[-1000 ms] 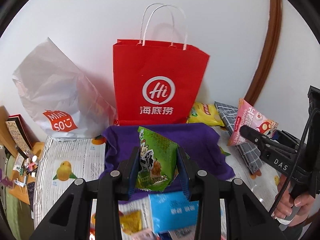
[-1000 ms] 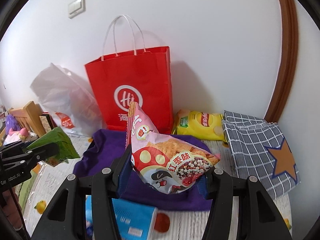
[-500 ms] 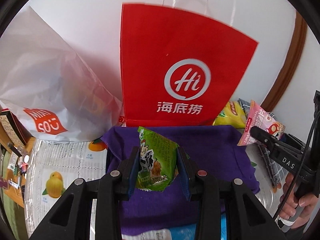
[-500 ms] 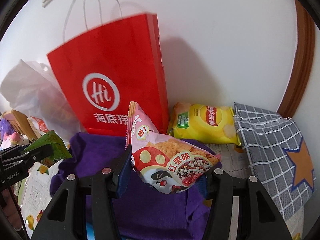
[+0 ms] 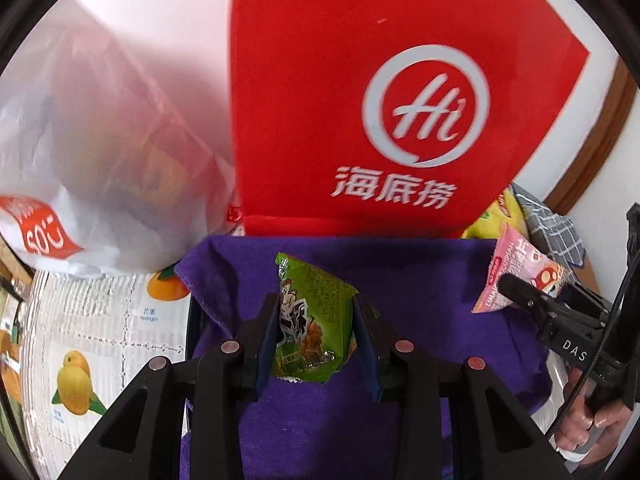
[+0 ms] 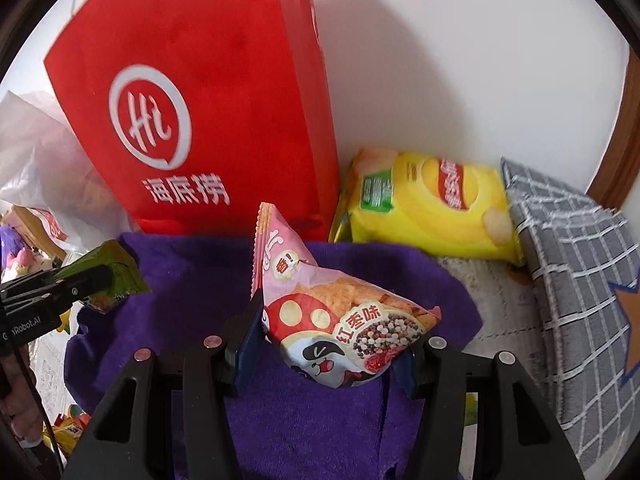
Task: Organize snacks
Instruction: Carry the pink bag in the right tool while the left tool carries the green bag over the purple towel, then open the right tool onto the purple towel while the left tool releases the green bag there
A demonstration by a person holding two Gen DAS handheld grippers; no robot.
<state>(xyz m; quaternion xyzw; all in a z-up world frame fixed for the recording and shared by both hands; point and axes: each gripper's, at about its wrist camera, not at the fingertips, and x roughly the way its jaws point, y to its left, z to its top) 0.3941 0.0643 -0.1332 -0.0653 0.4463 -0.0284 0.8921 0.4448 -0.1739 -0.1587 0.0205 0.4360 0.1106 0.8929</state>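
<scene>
Clearly a carry-and-place step is in hand: the left gripper (image 5: 316,340) is clamped on a green snack packet (image 5: 314,326) above the purple cloth (image 5: 420,280), and the right gripper (image 6: 328,352) is pinched onto a pink snack packet (image 6: 340,332) over the same cloth, before the red paper bag (image 6: 192,120). Next, I judge, each packet needs lowering onto the cloth and the jaws opening, well apart from one another.

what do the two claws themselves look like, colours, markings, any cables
Both are matte black plastic. The left claw has angular triangular cut-outs in its frame, round silver rivets and dark blue pads on its fingers. The right claw has the same build. Seen from the side, the right one bears white letters "DAS" and a black cable; the left one bears white lettering ending "Robot.AI" and a thin black cable.
</scene>
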